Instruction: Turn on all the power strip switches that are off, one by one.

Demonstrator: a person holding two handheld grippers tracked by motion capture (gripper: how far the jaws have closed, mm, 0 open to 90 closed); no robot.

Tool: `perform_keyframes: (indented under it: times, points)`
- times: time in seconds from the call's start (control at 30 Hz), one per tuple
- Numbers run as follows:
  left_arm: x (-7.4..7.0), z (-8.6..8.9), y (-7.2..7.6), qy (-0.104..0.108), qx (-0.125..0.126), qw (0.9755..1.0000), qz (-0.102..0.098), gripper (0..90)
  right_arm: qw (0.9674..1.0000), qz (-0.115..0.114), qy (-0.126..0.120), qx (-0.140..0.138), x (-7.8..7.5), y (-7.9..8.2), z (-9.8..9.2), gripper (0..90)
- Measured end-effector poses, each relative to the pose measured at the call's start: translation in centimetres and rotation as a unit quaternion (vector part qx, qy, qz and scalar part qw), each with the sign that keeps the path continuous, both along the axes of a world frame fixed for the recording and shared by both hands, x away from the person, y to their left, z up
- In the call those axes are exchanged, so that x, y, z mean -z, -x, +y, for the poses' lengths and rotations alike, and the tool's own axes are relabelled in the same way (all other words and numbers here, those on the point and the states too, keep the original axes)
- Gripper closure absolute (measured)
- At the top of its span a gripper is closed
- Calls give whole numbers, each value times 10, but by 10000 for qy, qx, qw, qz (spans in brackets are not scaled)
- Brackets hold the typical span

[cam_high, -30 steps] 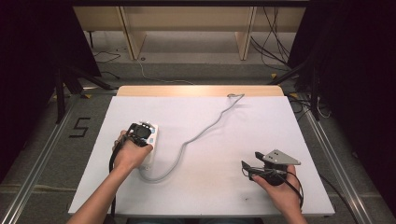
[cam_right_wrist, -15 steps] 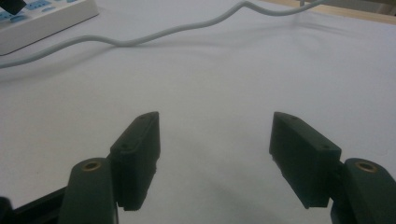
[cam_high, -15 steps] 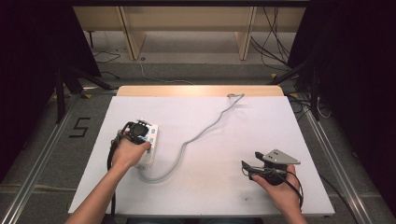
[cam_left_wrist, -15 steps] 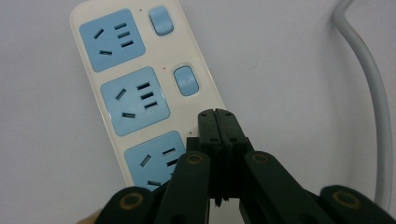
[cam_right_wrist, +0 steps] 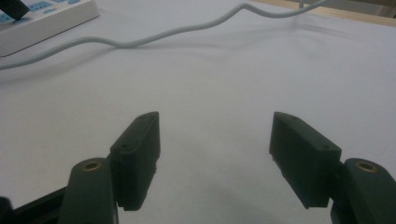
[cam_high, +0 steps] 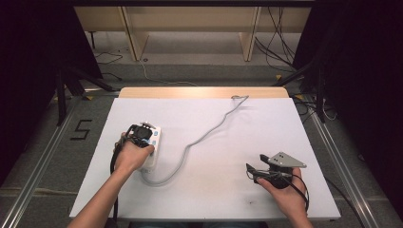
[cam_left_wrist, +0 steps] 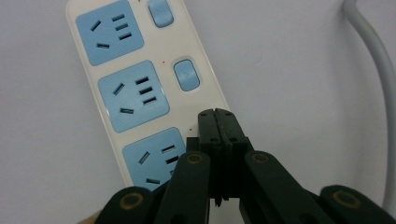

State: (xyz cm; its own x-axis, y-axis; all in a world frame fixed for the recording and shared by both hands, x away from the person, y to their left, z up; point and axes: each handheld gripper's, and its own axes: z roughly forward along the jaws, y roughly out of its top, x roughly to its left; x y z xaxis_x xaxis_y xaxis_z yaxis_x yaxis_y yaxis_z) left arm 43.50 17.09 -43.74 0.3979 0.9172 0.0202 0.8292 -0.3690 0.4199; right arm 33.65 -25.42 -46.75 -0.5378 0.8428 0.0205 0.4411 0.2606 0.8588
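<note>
We see a cream power strip (cam_left_wrist: 140,88) with blue sockets and switches; our left gripper (cam_left_wrist: 218,122), jaws pressed together, hovers at its six o'clock end.

A white-topped table (cam_high: 209,118) with a wooden far edge stood on a grey floor (cam_high: 43,142) marked with a black "5" (cam_high: 81,128), flanked by metal rails (cam_high: 38,164), with black curtains (cam_high: 33,42) either side and pale wooden furniture (cam_high: 190,23) beyond.
</note>
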Motion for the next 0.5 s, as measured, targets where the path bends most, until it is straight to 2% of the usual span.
perform_keyframes:
  times: [0.17,0.23,0.47,0.5]
  points:
    - [1,1,0,65,4,10000,6,898,10000,4,-1,-6,0,0,0,346]
    - [1,-1,1,-23,21,10000,-2,898,10000,0,11,-10,0,0,-1,346]
    - [1,-3,1,-55,-3,10000,-12,898,10000,-5,12,-6,0,0,-1,346]
    - [1,-4,1,-109,19,9999,-17,898,10000,-3,9,-6,0,0,-1,346]
